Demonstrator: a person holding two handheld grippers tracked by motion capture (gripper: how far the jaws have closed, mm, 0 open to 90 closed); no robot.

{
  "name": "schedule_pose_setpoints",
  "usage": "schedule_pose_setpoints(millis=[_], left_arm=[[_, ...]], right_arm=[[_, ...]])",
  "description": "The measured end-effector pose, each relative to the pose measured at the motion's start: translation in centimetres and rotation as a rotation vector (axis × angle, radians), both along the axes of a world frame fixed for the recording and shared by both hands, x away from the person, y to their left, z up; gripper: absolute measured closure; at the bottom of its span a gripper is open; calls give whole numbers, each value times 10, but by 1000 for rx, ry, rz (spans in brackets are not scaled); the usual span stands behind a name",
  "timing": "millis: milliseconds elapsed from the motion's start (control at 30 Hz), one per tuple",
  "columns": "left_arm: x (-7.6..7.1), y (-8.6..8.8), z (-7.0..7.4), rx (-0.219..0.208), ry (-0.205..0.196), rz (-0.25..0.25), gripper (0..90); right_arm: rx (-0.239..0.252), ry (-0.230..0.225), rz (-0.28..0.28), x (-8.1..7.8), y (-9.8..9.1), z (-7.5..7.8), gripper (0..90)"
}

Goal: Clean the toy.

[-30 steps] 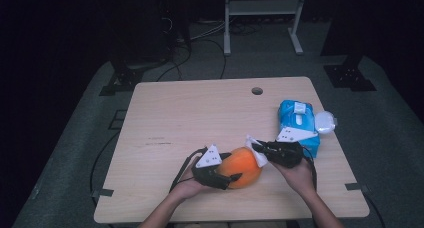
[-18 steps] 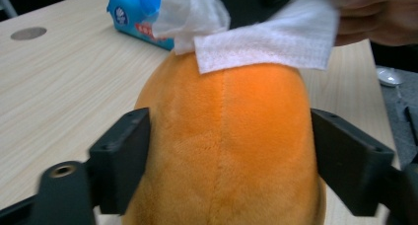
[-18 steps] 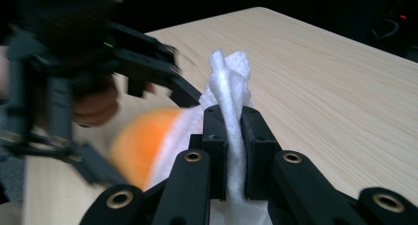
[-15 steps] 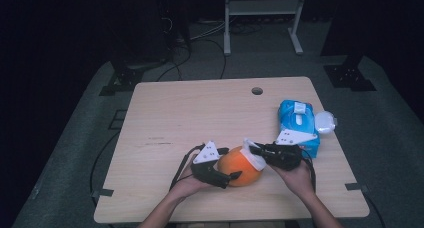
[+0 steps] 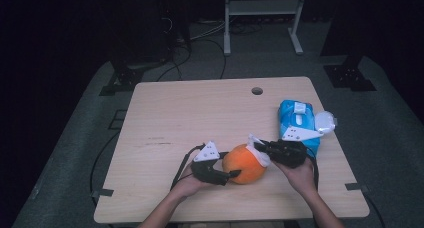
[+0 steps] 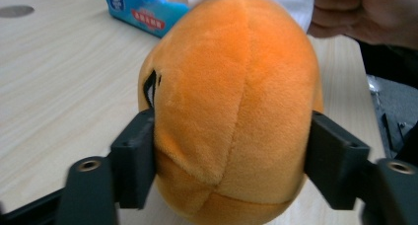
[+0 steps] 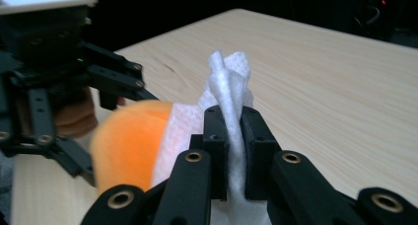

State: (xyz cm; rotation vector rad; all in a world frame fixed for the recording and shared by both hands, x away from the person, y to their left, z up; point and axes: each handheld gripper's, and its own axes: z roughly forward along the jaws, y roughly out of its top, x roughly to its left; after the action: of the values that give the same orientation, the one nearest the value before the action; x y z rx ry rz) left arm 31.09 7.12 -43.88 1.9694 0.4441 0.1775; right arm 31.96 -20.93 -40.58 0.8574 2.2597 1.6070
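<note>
Since the earlier frames: left claw (image 6: 231, 156) jaws have just been closing, now clamping orange plush ball (image 5: 243, 163) at worktop's (image 5: 200, 118) near edge. Right claw (image 7: 230, 136), clenched on white wipe (image 7: 229, 94), sits at ball's 2 o'clock, wipe touching it.

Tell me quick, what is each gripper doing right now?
Left gripper: just closed on the orange plush toy, squeezing its sides.
Right gripper: shut on a white wipe.
</note>
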Motion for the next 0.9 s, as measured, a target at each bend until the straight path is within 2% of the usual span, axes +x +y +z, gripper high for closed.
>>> schedule_pose_setpoints(millis=[100, 233, 267, 367, 433, 500, 567, 633, 700, 733, 833, 900], left_arm=[[-4, -3, 6, -14, -31, 10, 344], [-7, -3, 11, -46, -51, 36, 356], [-7, -2, 14, -55, -53, 41, 361], [-7, 2, 20, -82, -50, 45, 370], [-8, 4, 24, -81, -52, 45, 371], [-8, 7, 27, -92, -49, 49, 371], [-8, 9, 29, -108, -47, 50, 371], [-8, 9, 32, -100, -49, 53, 372], [-8, 9, 33, -91, -54, 57, 373], [-8, 10, 35, -100, -53, 55, 373], [-9, 14, 41, -115, -56, 54, 373], [-9, 14, 43, -110, -63, 59, 373]], right_arm=[[36, -18, 61, -9, 12, 10, 822], [44, -47, 153, -20, 35, 19, 822], [42, -56, 160, -22, 38, 21, 822], [65, -66, 143, -18, 32, 23, 823], [77, -48, 101, -12, 22, 20, 823], [72, -26, 56, -6, 12, 13, 823], [87, 1, 30, -2, 5, 7, 823], [108, 7, 31, -3, 6, 9, 823], [117, -16, 58, -8, 13, 15, 824], [127, -22, 75, -11, 17, 18, 824], [108, -70, 106, -20, 29, 28, 824], [122, -67, 107, -19, 28, 28, 824]])
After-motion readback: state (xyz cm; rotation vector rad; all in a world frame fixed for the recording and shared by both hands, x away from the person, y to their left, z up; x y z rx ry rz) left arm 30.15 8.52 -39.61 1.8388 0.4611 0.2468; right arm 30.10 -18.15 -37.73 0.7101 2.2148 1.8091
